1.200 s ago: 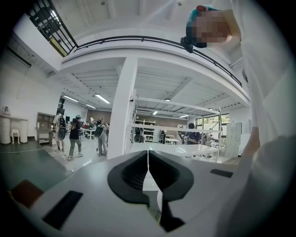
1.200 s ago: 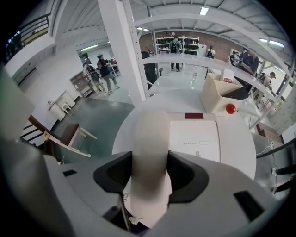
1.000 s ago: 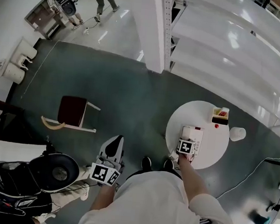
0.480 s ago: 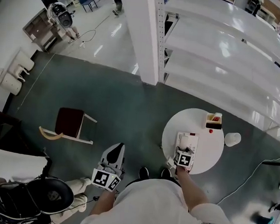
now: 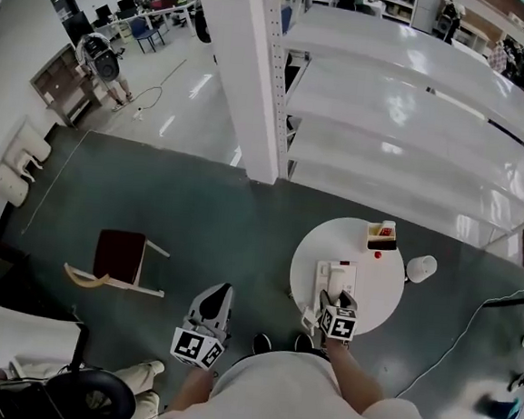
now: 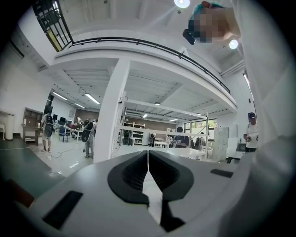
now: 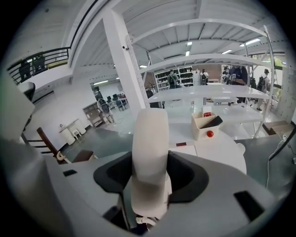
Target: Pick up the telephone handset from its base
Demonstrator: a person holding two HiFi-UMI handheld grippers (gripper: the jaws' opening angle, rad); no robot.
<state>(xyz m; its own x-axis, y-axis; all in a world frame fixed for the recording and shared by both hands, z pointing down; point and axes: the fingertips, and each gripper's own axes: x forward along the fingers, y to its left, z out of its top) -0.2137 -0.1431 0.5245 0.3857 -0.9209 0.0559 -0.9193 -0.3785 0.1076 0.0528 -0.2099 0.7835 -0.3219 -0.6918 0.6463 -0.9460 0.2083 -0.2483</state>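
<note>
Right gripper (image 7: 150, 185) first: its jaws are clamped on the telephone handset (image 7: 150, 148), one pad on each side of the white body. The handset sticks straight up out of the grip. A bit of the curly cord (image 7: 138, 221) peeks out underneath. So the handset is in the right jaws and not sitting on its base (image 7: 184, 150), which lies flat on the counter right behind it with a little red label on top.

Left gripper (image 6: 148, 155) is a different story: jaws pressed together, just a thin seam between them, nothing caught in there. It's pointing out level across the room toward the shelving.

From the head view, the right gripper (image 5: 338, 299) is at the near edge of the round white counter (image 5: 387, 293). The left gripper (image 5: 218, 293) is out over the dark green floor (image 5: 199, 199), well apart from the counter on the person's left.

Also on the counter, at the far edge, there's a small open box (image 5: 380, 234) with a little red ball (image 5: 377, 254) just in front of it. A white rounded thing (image 5: 420, 268) sits just beside the counter's right side; can't tell what it is. A chair with a dark seat (image 5: 118, 255) stands off to the left, and big white shelves (image 5: 417, 108) run behind everything.
</note>
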